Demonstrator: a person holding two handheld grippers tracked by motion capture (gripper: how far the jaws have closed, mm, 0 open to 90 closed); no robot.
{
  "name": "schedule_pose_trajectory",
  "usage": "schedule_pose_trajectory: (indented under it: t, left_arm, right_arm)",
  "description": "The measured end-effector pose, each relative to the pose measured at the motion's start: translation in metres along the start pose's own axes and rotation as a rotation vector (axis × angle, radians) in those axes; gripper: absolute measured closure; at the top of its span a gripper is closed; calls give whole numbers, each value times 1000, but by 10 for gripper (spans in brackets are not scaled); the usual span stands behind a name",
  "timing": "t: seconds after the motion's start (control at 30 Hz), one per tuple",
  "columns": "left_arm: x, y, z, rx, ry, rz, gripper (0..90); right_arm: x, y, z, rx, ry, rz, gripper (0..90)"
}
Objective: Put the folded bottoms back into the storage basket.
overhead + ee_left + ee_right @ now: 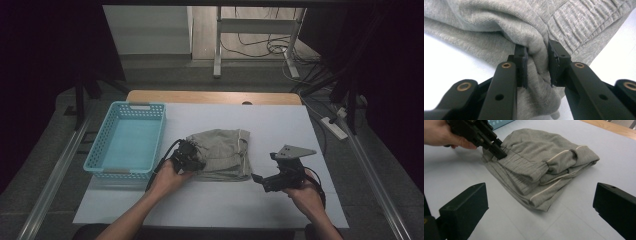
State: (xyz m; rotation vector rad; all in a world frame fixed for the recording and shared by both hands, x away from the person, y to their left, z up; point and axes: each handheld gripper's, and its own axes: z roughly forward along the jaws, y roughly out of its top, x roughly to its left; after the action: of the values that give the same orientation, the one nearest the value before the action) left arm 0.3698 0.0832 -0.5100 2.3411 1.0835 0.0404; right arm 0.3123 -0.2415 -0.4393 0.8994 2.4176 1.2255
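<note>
A folded grey garment [222, 154] lies near the middle of the white surface [280, 125], just to the right of a light blue basket [127, 142] that stands at the surface's left side. From above, the garment reads as a flattish bundle with a pale piping line along its right edge; what kind of garment it is cannot be told for certain, though a ribbed, gathered band shows in both gripper views.

The left gripper [192, 159] sits at the garment's left edge, and its own view shows the two black jaws closed on a raised fold of the grey cloth [537, 57], the pads pressing the fabric from both sides. In the high view the hand [167, 177] covers most of that gripper's body, so the pinch itself is hard to make out there. In the right gripper view the same gripper [499, 151] bites into the garment [541, 167] near the gathered band.

The right gripper [257, 179] hovers to the right of the garment, apart from it, with its jaws standing wide and nothing between them. The lower layers of the fold are hidden under the top ones.
</note>
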Motion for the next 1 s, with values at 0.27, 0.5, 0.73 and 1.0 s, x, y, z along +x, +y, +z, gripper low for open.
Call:
schedule_pose_trajectory:
  t: [0.27,0.5,0.73,1.0]
  left_arm:
    - [0,-1,0,-7,-3,1,726]
    - [2,-1,0,-7,-11,10,737]
    - [3,-2,0,-11,-23,-1,739]
    - [4,-2,0,-12,-23,-4,739]
  right_arm:
    - [-13,17,21,-3,8,9,1]
    - [-27,26,42,0,20,51,1]
    - [-41,34,57,32,-40,48,1]
    - [-57,41,78,105,-99,78,0]
